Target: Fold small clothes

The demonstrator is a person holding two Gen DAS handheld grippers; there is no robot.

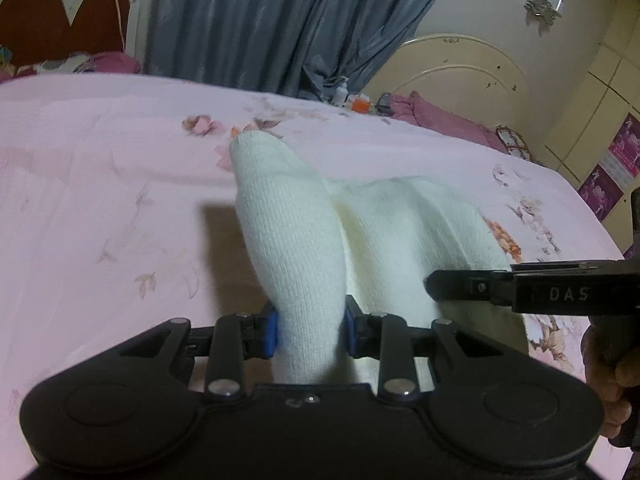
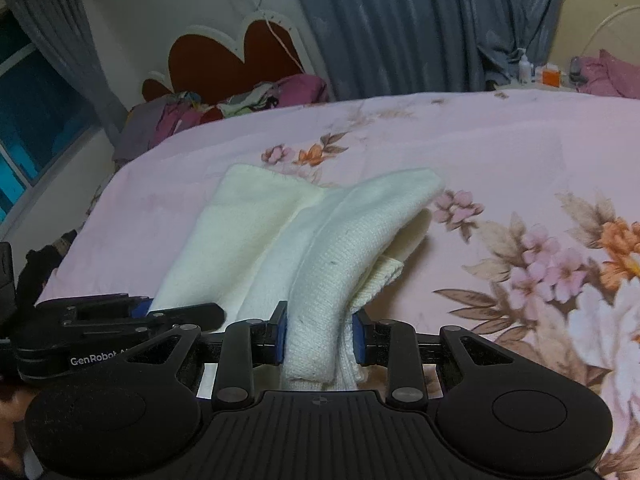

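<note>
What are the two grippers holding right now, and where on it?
Both are shut on the white knit garment: the left gripper pinches one bunched near edge, the right gripper another, above the pink floral bedsheet.

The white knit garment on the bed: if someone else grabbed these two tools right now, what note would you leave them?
Left gripper: shut on a bunched edge of the white knit garment.
Right gripper: shut on another bunched edge of the same garment, just beside the left one.
Where: near edge lifted off the pink floral bedsheet; far end seems to rest on it.
Done: both edges gripped and raised.
Left: probably carry them over the far part, lay flat, release; no finished fold shows yet.
</note>
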